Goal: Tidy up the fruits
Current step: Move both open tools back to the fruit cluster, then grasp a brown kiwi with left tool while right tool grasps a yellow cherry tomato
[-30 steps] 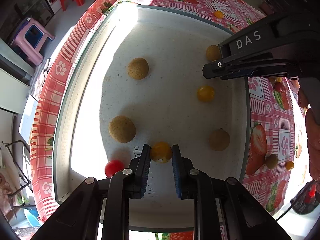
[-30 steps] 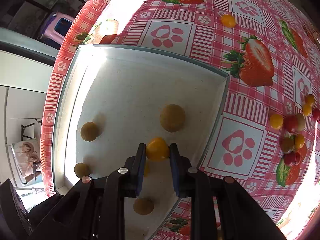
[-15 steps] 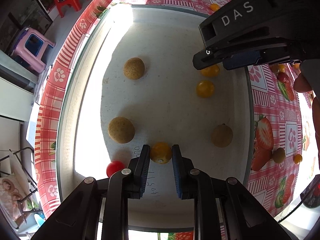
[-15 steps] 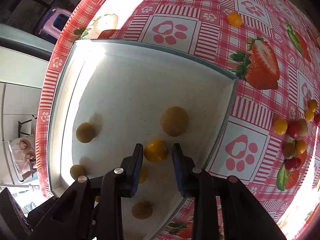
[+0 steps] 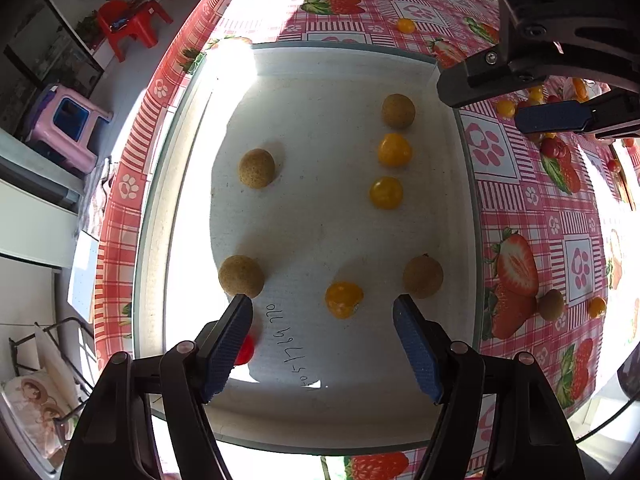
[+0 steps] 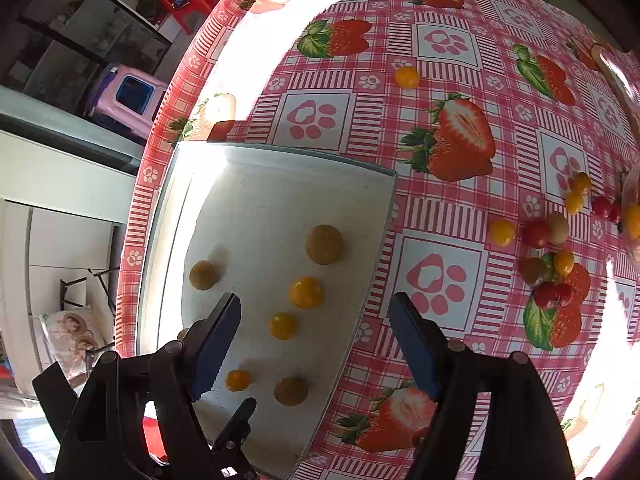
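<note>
A white tray (image 5: 448, 416) lies on the strawberry tablecloth and holds several brown round fruits and yellow tomatoes. My left gripper (image 5: 323, 306) is open above the tray's near end; a yellow tomato (image 5: 343, 299) lies loose between its fingers. A red tomato (image 5: 245, 350) sits partly hidden behind the left finger. My right gripper (image 6: 314, 306) is open over the tray's right side, with a yellow tomato (image 6: 306, 292) on the tray below it. It also shows in the left wrist view (image 5: 536, 96), at the upper right.
A pile of red, yellow and brown fruits (image 6: 556, 248) lies on the cloth to the tray's right. One yellow tomato (image 6: 407, 77) sits alone beyond the tray. A brown fruit (image 5: 551, 305) and a yellow tomato (image 5: 597, 306) lie right of the tray. Table edge at left.
Both grippers have opened and let go of their yellow tomatoes, which now lie on the tray. The right gripper has drawn back to the right and up.
</note>
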The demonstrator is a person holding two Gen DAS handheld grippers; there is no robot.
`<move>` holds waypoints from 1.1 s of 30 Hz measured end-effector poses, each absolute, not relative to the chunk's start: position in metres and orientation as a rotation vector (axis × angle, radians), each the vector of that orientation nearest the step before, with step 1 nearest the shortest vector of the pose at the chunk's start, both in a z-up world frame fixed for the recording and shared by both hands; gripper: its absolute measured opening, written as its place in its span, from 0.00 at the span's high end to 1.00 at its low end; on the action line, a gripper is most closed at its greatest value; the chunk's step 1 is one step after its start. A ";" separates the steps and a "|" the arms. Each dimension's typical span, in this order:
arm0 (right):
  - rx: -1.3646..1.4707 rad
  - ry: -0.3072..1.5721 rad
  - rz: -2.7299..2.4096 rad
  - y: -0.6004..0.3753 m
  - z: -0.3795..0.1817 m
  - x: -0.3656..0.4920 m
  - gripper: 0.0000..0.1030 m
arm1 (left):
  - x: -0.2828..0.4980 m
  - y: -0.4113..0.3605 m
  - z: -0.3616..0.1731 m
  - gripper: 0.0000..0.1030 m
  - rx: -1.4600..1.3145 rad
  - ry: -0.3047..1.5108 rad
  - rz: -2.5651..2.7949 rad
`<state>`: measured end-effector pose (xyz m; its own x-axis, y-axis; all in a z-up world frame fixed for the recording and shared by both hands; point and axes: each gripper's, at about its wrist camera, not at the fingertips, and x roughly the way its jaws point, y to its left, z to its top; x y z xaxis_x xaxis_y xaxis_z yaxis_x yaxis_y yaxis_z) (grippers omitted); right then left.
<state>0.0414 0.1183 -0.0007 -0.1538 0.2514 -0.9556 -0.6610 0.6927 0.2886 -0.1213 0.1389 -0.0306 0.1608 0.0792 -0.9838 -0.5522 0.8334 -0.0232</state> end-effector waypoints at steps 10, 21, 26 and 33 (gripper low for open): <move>-0.263 1.576 0.619 0.013 -0.005 0.059 0.23 | -0.087 0.114 -0.008 0.28 -0.325 1.321 0.373; -0.290 1.620 0.457 -0.101 -0.017 0.056 0.23 | -0.056 0.068 -0.003 0.28 -0.263 1.320 0.215; -0.334 1.644 0.447 -0.136 -0.023 0.046 0.23 | -0.056 0.035 -0.016 0.28 -0.243 1.368 0.148; -0.367 1.656 0.471 -0.153 -0.029 0.037 0.23 | -0.052 0.011 -0.038 0.28 -0.239 1.432 0.112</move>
